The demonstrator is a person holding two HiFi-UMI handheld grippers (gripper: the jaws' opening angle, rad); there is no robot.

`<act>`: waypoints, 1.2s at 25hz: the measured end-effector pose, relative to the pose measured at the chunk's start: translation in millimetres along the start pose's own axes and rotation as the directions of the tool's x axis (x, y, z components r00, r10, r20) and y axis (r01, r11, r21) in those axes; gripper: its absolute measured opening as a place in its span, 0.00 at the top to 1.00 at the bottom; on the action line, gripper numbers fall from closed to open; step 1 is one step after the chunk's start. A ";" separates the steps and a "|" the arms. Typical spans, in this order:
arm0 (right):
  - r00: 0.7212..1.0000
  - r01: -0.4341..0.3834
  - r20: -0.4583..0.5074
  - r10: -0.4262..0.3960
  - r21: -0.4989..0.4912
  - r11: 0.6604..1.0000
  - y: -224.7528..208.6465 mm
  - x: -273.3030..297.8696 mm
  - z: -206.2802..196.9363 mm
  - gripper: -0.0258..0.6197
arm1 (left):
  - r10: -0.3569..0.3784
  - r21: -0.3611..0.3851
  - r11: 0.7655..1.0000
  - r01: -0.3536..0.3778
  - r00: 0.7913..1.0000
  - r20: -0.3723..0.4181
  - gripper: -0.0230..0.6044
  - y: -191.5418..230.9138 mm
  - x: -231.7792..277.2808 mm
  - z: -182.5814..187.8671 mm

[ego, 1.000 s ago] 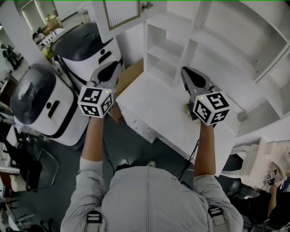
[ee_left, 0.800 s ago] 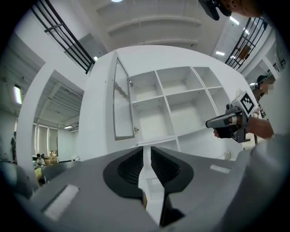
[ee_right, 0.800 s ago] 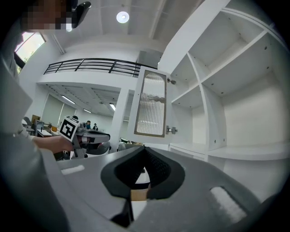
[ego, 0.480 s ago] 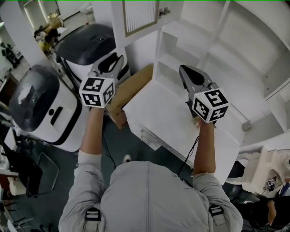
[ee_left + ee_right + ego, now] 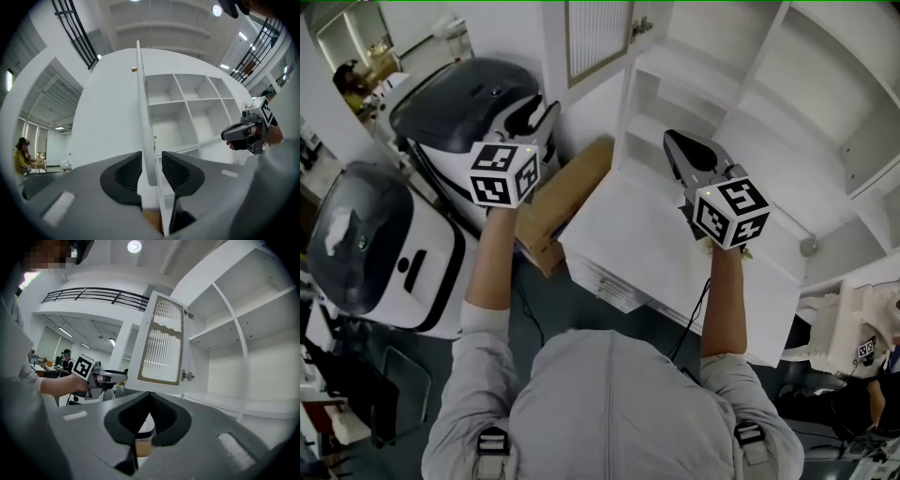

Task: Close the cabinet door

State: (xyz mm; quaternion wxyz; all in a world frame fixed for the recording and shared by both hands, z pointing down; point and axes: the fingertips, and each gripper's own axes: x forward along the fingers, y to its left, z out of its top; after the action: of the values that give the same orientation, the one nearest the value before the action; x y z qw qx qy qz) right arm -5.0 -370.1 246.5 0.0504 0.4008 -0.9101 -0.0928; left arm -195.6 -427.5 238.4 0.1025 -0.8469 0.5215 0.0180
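Note:
The cabinet door (image 5: pixel 598 37), white with a ribbed glass panel, stands swung open at the top of the head view. From the right gripper view its glass face (image 5: pixel 161 345) and hinge (image 5: pixel 187 376) show. My left gripper (image 5: pixel 542 111) sits just below and left of the door. Its jaws have just been opening and stand open. In the left gripper view (image 5: pixel 151 159) the door's thin edge (image 5: pixel 142 108) lines up in the gap, and the pads do not press on it. My right gripper (image 5: pixel 671 142) hovers before the open shelves, shut (image 5: pixel 150 397) and empty.
The white cabinet (image 5: pixel 787 103) has open shelves above a white counter (image 5: pixel 647 244) with drawers (image 5: pixel 600 281). A cardboard box (image 5: pixel 567 192) lies left of the counter. Two white-and-black machines (image 5: pixel 366 244) (image 5: pixel 459 94) stand at the left. A person (image 5: pixel 21 154) is far off.
Both grippers have moved forward, toward the cabinet and its door. The left jaws have gone from nearly shut to open. The right jaws stay shut.

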 end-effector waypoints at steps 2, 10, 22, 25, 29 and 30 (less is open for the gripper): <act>1.000 0.021 -0.011 -0.021 0.005 1.000 -0.9 1.0 -2.1 0.96 | -0.032 -0.011 0.999 0.032 0.999 -0.001 0.72 -0.1 7.1 -4.9; 0.991 0.131 -0.017 -0.130 0.071 0.989 -9.1 -8.3 -8.5 0.96 | -0.103 -0.063 0.993 0.105 0.994 0.029 0.81 1.0 15.6 -6.9; 0.963 0.268 -0.018 -0.268 0.112 0.957 -23.3 -36.9 -14.8 0.96 | -0.192 -0.132 0.971 0.201 0.979 0.074 0.80 -26.6 15.6 -0.5; 0.957 0.290 -0.015 -0.290 0.116 0.950 -31.4 -45.4 -16.9 0.96 | -0.224 -0.118 0.966 0.231 0.972 0.066 0.79 -36.3 15.6 0.1; 0.957 0.289 -0.013 -0.290 0.123 0.949 -44.0 -50.6 -21.3 0.96 | -0.226 -0.115 0.966 0.233 0.972 0.064 0.79 -46.3 16.2 2.5; 0.958 0.285 -0.013 -0.286 0.124 0.950 -48.0 -52.2 -22.0 0.96 | -0.224 -0.117 0.966 0.230 0.973 0.064 0.79 -49.6 16.1 2.4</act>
State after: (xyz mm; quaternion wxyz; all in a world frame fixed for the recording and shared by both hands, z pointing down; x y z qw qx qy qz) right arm 68.5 -366.1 257.1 0.0093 0.5303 -0.8467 -0.0432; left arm -144.1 -419.6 241.6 0.0643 -0.9049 0.4164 0.0596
